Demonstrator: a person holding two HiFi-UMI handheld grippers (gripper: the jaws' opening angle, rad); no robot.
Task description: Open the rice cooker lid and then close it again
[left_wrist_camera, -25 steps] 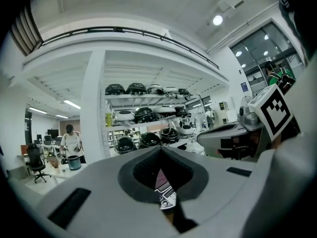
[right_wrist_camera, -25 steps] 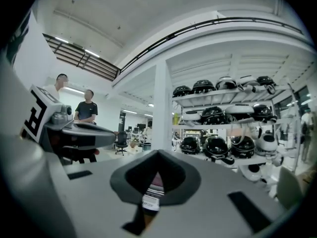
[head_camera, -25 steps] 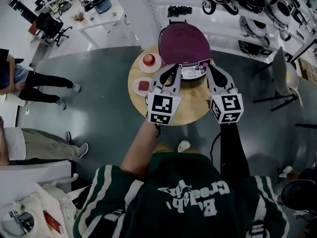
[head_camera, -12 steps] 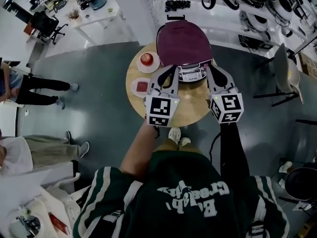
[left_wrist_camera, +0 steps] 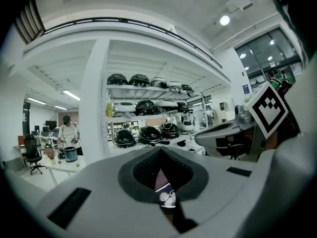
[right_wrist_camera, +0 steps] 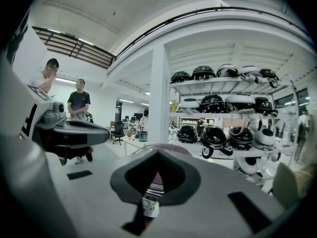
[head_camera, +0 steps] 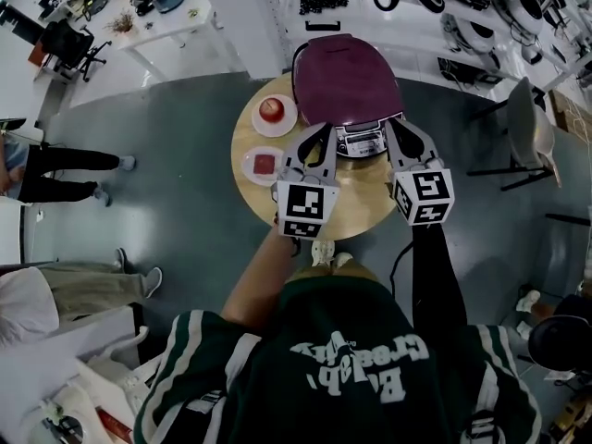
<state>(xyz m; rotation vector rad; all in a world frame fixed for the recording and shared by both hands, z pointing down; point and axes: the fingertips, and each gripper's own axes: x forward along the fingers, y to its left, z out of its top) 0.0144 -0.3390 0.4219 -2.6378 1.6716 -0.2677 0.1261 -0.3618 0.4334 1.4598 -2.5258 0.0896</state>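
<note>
Round wooden table point(head_camera: 356, 206), grey floor around it.

- Rice cooker point(head_camera: 344, 86) sits at the table's far edge. Its purple lid is down flat, and the control panel point(head_camera: 359, 140) faces the person.
- Two small white plates lie along the left edge. The far plate point(head_camera: 258, 123) holds a round red fruit. The nearer plate point(head_camera: 250, 176) holds something red that I can't identify.
- The person in a green and white jersey point(head_camera: 342, 377) stands at the near edge with both arms out over the table.

Left gripper point(head_camera: 326, 128): the tip is just beside the left end of the control panel. Whether it touches is not clear. Its own camera shows the jaws pressed together with nothing pinched. Only the notch between the dark pads is left, and a sliver of the cooker's panel point(left_wrist_camera: 167, 196) shows through it.

Right gripper point(head_camera: 393, 126): the tip is just beside the right end of the panel. Contact is again unclear. The jaws are pressed together and hold nothing. The purple lid point(right_wrist_camera: 157, 178) shows through the pad notch, with the panel below it.

Surroundings:
- Shelves point(left_wrist_camera: 148, 133) of dark rounded appliances stand beyond the table.
- A person point(left_wrist_camera: 67, 133) is at a white desk.
- Two people point(right_wrist_camera: 79, 100) stand off to the side.
</note>
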